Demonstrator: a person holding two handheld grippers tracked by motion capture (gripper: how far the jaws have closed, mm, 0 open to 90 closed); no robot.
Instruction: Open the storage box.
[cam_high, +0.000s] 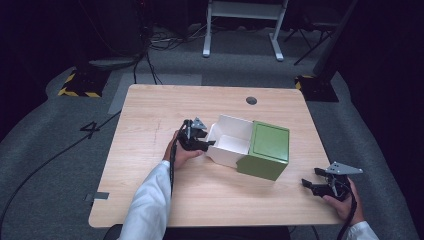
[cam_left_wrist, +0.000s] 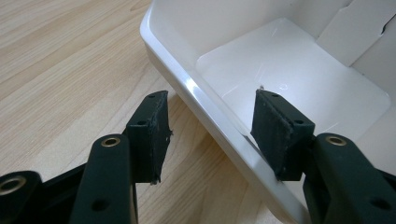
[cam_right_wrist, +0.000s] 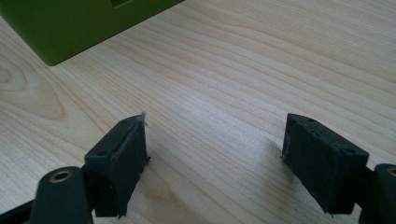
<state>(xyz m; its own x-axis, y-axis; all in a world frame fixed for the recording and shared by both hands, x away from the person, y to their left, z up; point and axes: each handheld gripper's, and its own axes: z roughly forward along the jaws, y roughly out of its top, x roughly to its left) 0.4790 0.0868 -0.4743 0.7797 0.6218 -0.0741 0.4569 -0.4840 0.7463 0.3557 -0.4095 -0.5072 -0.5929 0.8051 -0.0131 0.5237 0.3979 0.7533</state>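
Two tools work at a wooden tabletop (cam_high: 150, 190). Near its middle lies a white tray (cam_high: 231, 141), slid partway out of a green sleeve (cam_high: 265, 149) that covers its right end. The left tool (cam_high: 196, 135) sits at the tray's exposed left end. In the left gripper view its jaws are open and straddle the tray's (cam_left_wrist: 289, 74) rim, one pad outside over the wood, one inside above the tray floor, gripping nothing yet. The right tool (cam_high: 320, 181) rests near the tabletop's front right corner, well apart from the sleeve, jaws wide open and empty. The step in hand looks like taking hold of the tray's wall. Next, the left jaws likely need to close on the rim, while the right tool moves in to steady the sleeve.
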